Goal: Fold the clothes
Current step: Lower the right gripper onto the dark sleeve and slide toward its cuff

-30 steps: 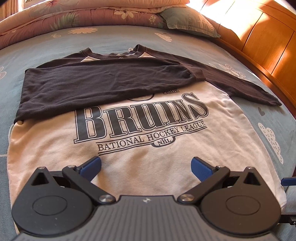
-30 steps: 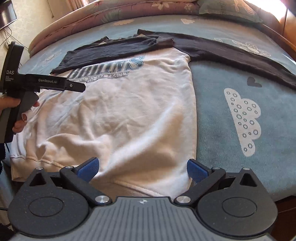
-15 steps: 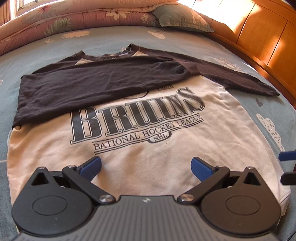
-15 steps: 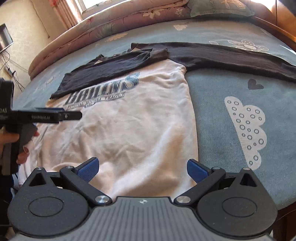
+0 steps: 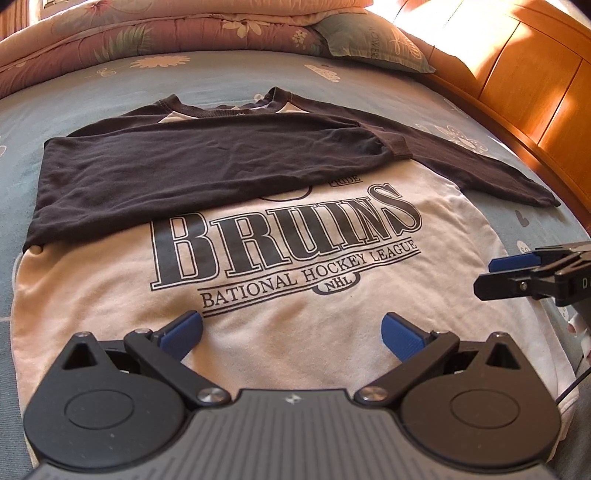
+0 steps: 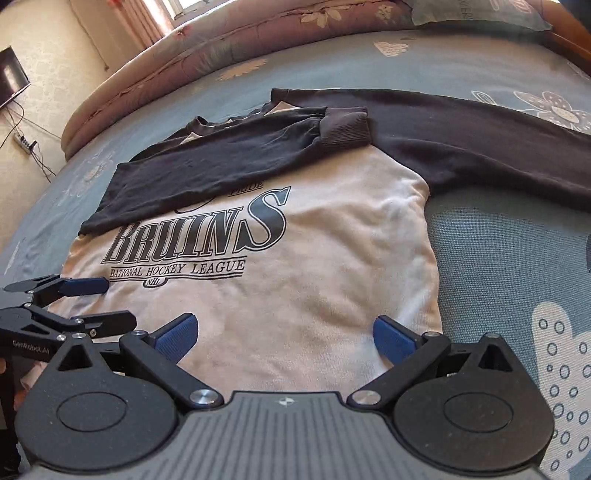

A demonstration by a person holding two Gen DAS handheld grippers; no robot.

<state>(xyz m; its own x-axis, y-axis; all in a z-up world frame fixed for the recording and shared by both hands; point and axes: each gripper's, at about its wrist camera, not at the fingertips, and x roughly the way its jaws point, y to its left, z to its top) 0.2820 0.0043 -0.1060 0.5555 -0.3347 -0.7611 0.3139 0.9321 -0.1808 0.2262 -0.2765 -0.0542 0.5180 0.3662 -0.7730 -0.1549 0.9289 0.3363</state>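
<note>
A cream long-sleeved sweatshirt with dark sleeves and printed lettering (image 5: 295, 295) lies flat on the blue patterned bedsheet (image 6: 498, 258) ahead of me, its hem nearest, its collar farthest. One dark sleeve (image 5: 184, 173) lies folded across its chest, above the lettering; the other sleeve (image 6: 480, 147) stretches out to the right over the sheet. Behind the collar sit a rolled floral quilt (image 5: 166, 33) and a pillow (image 5: 373, 44). My left gripper (image 5: 291, 330) and my right gripper (image 6: 284, 334) both hang over the hem end, left beside right.
</note>
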